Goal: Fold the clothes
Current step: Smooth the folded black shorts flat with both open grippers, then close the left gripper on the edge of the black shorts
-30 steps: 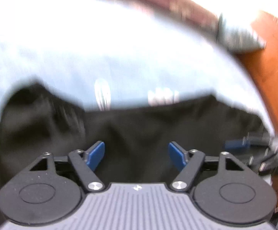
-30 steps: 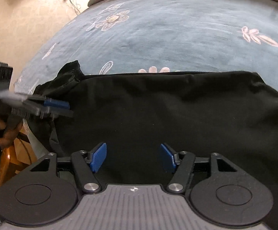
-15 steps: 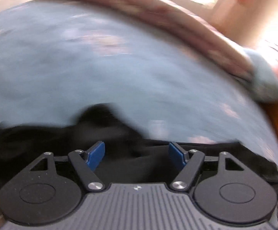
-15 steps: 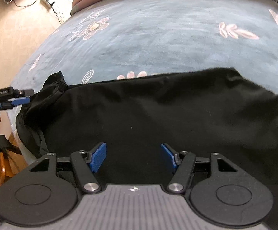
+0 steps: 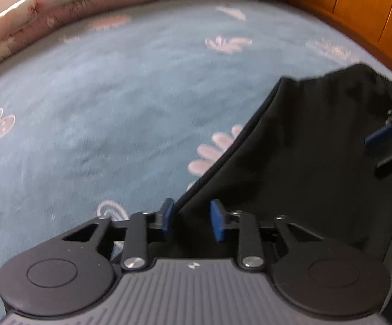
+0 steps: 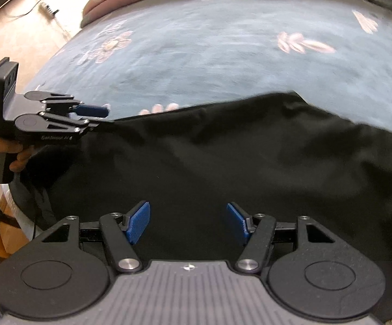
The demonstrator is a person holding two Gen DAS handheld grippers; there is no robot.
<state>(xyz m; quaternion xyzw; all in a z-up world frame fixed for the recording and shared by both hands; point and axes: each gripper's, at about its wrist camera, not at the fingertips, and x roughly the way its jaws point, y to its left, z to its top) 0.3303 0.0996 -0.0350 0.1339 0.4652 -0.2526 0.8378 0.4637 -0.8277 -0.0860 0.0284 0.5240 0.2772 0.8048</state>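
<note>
L gripper (image 5: 191, 220): jaws just been closing, now narrow, edge of the black garment (image 5: 298, 168) between the blue pads; looks pinched, but contact is hard to confirm in the blur. From the R wrist view the L gripper (image 6: 102, 115) sits at the garment's corner, a hand (image 6: 5, 151) on its handle. R gripper (image 6: 187, 223): spread wide, nothing held, over the cloth. Garment lies flat on a blue flowered blanket (image 6: 223, 54), near edge.

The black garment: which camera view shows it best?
The right wrist view: the black garment spreads across the picture, with the left gripper at its far edge. The left wrist view shows only one side of it, with that edge between the gripper's fingers.
</note>
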